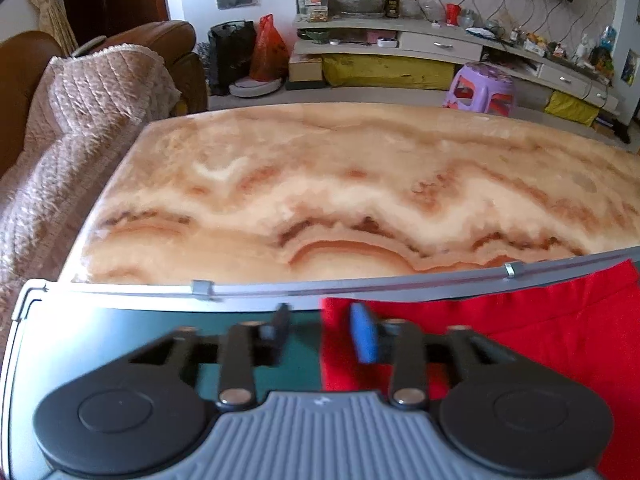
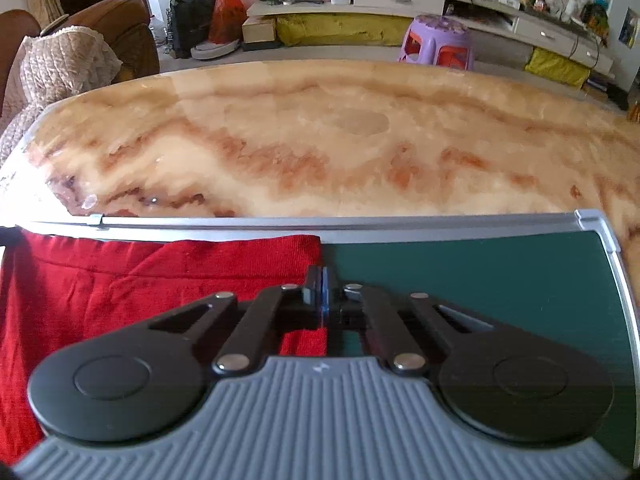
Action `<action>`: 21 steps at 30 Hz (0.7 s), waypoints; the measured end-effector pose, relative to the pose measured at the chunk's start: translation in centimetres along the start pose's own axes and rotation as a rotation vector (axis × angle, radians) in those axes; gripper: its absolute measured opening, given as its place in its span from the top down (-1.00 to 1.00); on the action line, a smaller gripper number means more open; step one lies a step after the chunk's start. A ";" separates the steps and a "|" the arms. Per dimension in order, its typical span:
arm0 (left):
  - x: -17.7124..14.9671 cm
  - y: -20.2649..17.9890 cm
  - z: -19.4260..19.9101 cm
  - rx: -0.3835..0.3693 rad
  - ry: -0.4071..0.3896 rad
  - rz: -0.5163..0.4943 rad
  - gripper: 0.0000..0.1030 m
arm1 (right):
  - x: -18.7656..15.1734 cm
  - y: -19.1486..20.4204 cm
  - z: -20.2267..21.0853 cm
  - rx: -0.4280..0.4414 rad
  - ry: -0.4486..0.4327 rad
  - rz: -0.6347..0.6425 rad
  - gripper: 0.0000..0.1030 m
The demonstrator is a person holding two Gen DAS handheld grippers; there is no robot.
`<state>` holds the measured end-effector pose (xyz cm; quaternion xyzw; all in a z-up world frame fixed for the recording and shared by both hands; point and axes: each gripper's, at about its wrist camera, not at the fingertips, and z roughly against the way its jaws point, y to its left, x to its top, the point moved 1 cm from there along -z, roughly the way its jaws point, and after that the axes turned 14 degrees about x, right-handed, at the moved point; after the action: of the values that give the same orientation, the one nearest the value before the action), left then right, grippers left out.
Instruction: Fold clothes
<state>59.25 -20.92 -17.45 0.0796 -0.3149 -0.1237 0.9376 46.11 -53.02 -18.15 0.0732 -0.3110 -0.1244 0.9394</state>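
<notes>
The red garment point(image 1: 520, 344) lies on the green board point(image 1: 120, 328) along its far edge. The left gripper point(image 1: 324, 330) stands apart astride its left edge; the right gripper point(image 2: 320, 294) is pressed together at its right edge, grip unclear.

A glossy marble-patterned table point(image 1: 320, 184), cream with orange and brown veins, carries everything. On its near part lies a dark green board point(image 2: 500, 280) with a silver metal frame. A red garment point(image 2: 120, 280) lies flat on the board, its far edge along the frame's far rail. The rest of the tabletop shows only the stone pattern.
</notes>
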 end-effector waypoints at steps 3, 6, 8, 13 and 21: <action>-0.4 1.0 0.1 -0.011 -0.002 0.025 -0.10 | 0.2 0.2 -0.3 -0.026 -0.003 0.021 0.96; -1.1 1.7 1.2 -0.057 -0.011 0.024 -0.08 | 0.2 0.5 -0.4 -0.061 -0.009 0.034 0.94; -1.8 1.8 2.4 -0.078 -0.027 -0.003 -0.07 | 0.1 0.5 -0.2 -0.065 -0.014 0.030 0.93; -3.3 0.8 3.6 -0.114 -0.020 -0.065 -0.03 | -0.3 1.2 1.2 0.013 -0.052 0.035 0.92; -4.4 0.6 2.5 -0.072 -0.012 -0.079 0.07 | -1.0 1.8 0.2 0.039 0.003 0.072 0.93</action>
<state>54.50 -19.25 -17.86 0.0575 -0.3125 -0.1725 0.9323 45.61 -51.01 -18.18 0.0806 -0.3144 -0.0845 0.9421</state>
